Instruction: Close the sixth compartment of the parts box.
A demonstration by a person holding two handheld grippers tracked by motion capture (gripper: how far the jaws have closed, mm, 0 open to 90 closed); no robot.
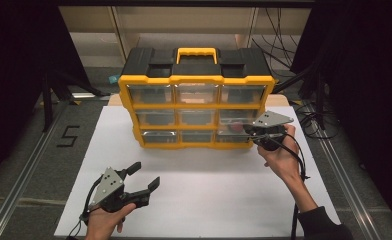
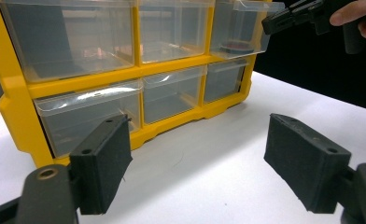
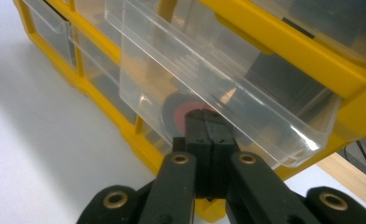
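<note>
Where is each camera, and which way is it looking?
High view: sits above the table's near side, looking forward and down at the yellow drawer organizer; both forearms and hands show, with the left hand-held gripper open.
Left gripper view: rides that gripper, looking across the white table past its spread jaws.
Right gripper view: rides the right hand-held gripper, shut, against a pulled-out clear drawer.
Shared: the gripper views both show a red-centred disc in that drawer.
</note>
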